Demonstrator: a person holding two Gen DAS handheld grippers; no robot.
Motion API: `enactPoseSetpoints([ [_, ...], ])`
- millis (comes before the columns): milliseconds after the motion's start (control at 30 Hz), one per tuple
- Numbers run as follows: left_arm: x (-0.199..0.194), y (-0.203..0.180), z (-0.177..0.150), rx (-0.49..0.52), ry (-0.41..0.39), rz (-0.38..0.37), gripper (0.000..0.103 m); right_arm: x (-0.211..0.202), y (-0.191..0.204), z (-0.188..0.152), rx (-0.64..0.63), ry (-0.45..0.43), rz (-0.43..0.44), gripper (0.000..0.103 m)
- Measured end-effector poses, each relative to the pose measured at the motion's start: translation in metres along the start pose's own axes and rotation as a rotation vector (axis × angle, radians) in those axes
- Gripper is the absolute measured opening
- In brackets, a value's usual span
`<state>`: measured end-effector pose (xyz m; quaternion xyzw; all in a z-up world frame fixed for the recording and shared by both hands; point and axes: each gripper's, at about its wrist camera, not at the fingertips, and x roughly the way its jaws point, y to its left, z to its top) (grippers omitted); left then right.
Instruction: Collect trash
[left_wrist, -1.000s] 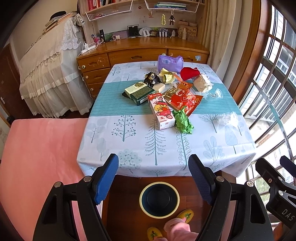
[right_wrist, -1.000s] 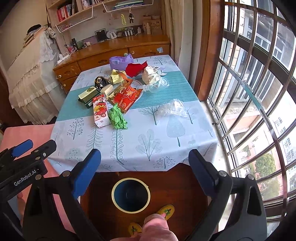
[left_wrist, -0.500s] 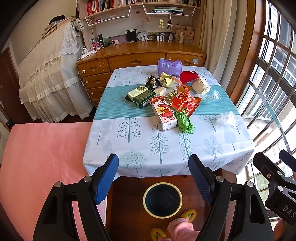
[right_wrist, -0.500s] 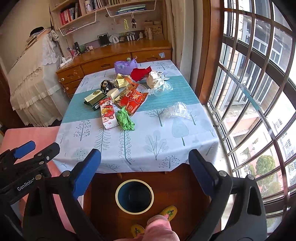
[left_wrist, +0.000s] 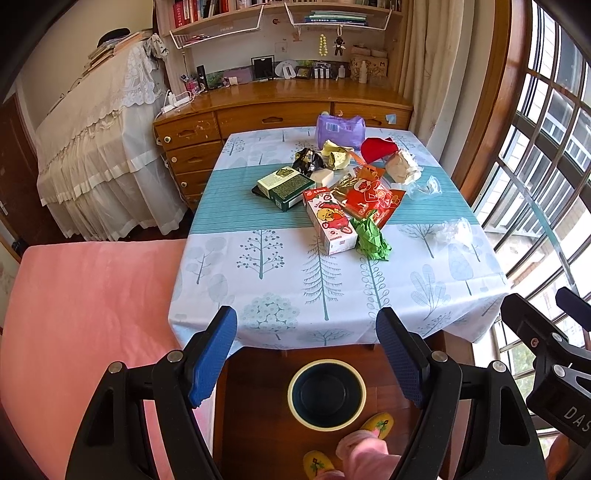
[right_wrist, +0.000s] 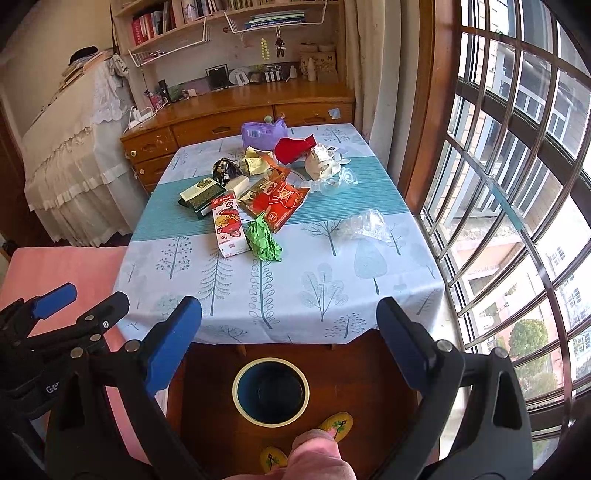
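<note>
Trash lies on a table with a tree-print cloth (left_wrist: 258, 266) (right_wrist: 332, 273): a red cartoon carton (left_wrist: 330, 225) (right_wrist: 229, 226), a crumpled green paper (left_wrist: 371, 240) (right_wrist: 263, 240), a red snack bag (left_wrist: 369, 199) (right_wrist: 277, 201), a green box (left_wrist: 285, 184) (right_wrist: 201, 194), clear plastic wrappers (left_wrist: 452, 230) (right_wrist: 365, 223) and more wrappers behind. A dark bin with a pale rim (left_wrist: 327, 393) (right_wrist: 270, 391) stands on the floor before the table. My left gripper (left_wrist: 306, 354) and right gripper (right_wrist: 288, 339) are open and empty, held above the bin, short of the table.
A pink surface (left_wrist: 85, 314) lies left of the table. A barred window (right_wrist: 517, 184) runs along the right. A wooden dresser (left_wrist: 280, 118) stands behind the table and a white-draped piece of furniture (left_wrist: 99, 155) at the far left. Slippered feet (left_wrist: 376, 424) are near the bin.
Both grippers have pulled back and risen, so the table looks farther and the bin sits lower and more fully in view. Nothing on the table has moved.
</note>
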<state>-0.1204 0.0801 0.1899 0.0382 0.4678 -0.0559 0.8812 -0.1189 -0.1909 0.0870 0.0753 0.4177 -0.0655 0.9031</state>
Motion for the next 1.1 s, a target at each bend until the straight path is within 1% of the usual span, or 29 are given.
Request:
enactPoseSetpoints([
  [333,0.0,0.001,-0.002,0.002,0.005,-0.001,0.08,0.0,0.002,0.0,-0.004,0.003,-0.003,0.095],
  [733,0.008,-0.003,-0.002,0.003,0.02,0.007,0.08,0.006,-0.005,0.004,-0.002,0.012,-0.006,0.095],
  [1100,0.013,-0.011,0.0,0.016,0.018,0.004,0.08,0.017,-0.013,-0.001,-0.005,0.026,-0.007,0.095],
])
